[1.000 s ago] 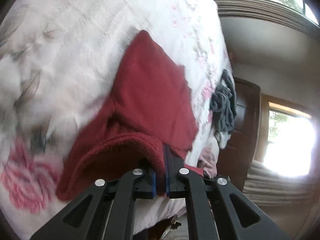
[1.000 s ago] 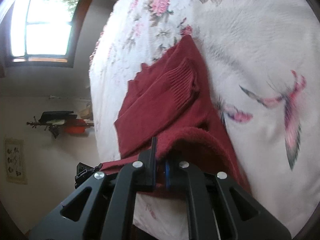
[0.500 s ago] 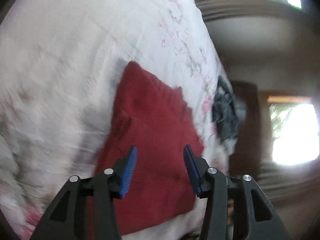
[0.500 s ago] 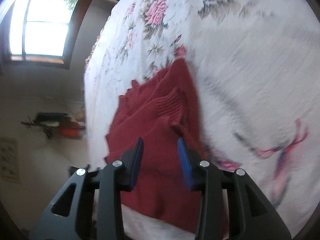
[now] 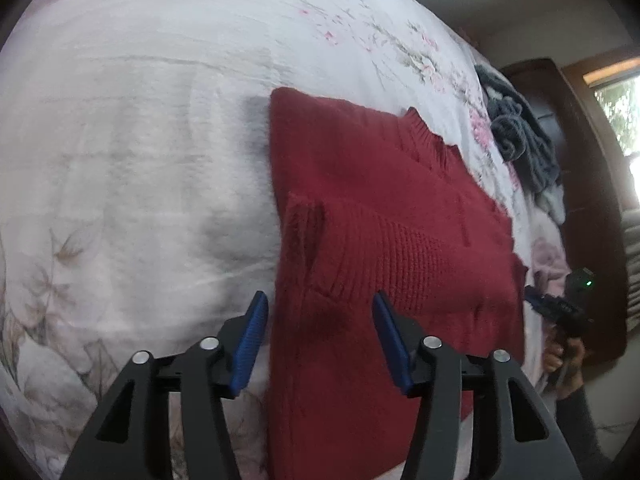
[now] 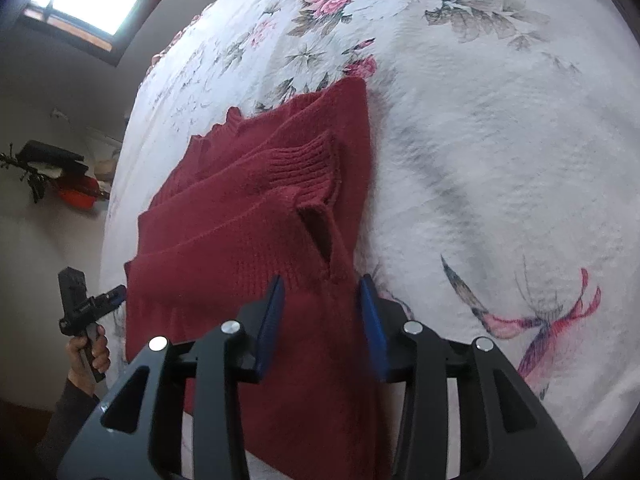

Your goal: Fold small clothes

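A red sweater [image 5: 384,240] lies folded flat on the floral bed [image 5: 140,140] near its edge, a ribbed cuff [image 6: 304,168] turned up on top. The left tongs [image 5: 318,344] and right tongs [image 6: 320,320] both hover over it with jaws apart — gripping nothing. A grey garment [image 5: 520,140] sits further along the bed

No readable text, labels, brands or numbers anywhere in either view.
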A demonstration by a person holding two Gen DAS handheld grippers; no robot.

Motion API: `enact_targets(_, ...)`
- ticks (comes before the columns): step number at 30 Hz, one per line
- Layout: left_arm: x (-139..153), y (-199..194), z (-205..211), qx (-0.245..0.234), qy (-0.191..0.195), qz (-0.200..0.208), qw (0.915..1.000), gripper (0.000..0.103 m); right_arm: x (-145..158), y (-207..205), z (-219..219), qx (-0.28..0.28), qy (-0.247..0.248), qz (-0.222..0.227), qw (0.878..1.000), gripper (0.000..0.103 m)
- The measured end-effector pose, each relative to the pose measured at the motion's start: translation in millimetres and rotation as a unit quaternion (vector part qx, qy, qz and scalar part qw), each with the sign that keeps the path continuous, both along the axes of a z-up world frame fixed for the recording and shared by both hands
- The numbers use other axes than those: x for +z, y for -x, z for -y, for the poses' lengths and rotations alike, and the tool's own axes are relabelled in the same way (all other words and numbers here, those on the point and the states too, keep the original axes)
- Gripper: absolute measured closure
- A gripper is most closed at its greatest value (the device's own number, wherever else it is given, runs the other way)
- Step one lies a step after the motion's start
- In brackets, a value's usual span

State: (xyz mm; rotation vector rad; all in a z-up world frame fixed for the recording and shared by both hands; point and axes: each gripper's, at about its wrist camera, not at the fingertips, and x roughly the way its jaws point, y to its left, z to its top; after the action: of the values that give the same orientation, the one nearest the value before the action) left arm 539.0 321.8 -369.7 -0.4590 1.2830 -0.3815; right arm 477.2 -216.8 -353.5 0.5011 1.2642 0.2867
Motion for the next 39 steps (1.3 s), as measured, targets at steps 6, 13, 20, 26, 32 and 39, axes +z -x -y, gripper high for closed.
enact_targets(6, 8.1, 3.9, 8.5, -0.008, -0.033, 0.032, 0.9989, 0.093, 3.7, 2.6, -15.2, 0.028, 0.049, 0.025, 0.998, 0.095)
enact_targets(13, 32.0, 22.3, 7.7, 0.010, -0.022, 0.085, 0.9961, 0.094, 21.5, 21.2, -26.2, 0.039, 0.090, 0.081, 0.992, 0.097)
enact_targets(20, 85.8, 35.2, 4.3, 0.007, -0.001, 0.155, 0.9879, 0.095, 62.1, 29.7, -20.3, 0.026, 0.088, 0.135, 0.987, 0.098)
enact_targets(26, 133.1, 7.3, -5.3, 0.008, 0.000, 0.204, 0.9790, 0.095, 102.3, -1.0, -15.3, 0.009, 0.080, 0.177, 0.981, 0.098)
enact_targets(32, 127.8, -63.4, -5.3, 0.011, -0.006, 0.186, 0.9826, 0.095, 97.0, -71.1, -14.2, -0.003, 0.089, 0.152, 0.984, 0.098)
enact_targets(39, 52.6, -138.0, 4.0, 0.026, -0.051, 0.072, 0.9958, 0.095, 34.7, -137.3, -17.8, -0.020, 0.123, 0.049, 0.991, 0.098)
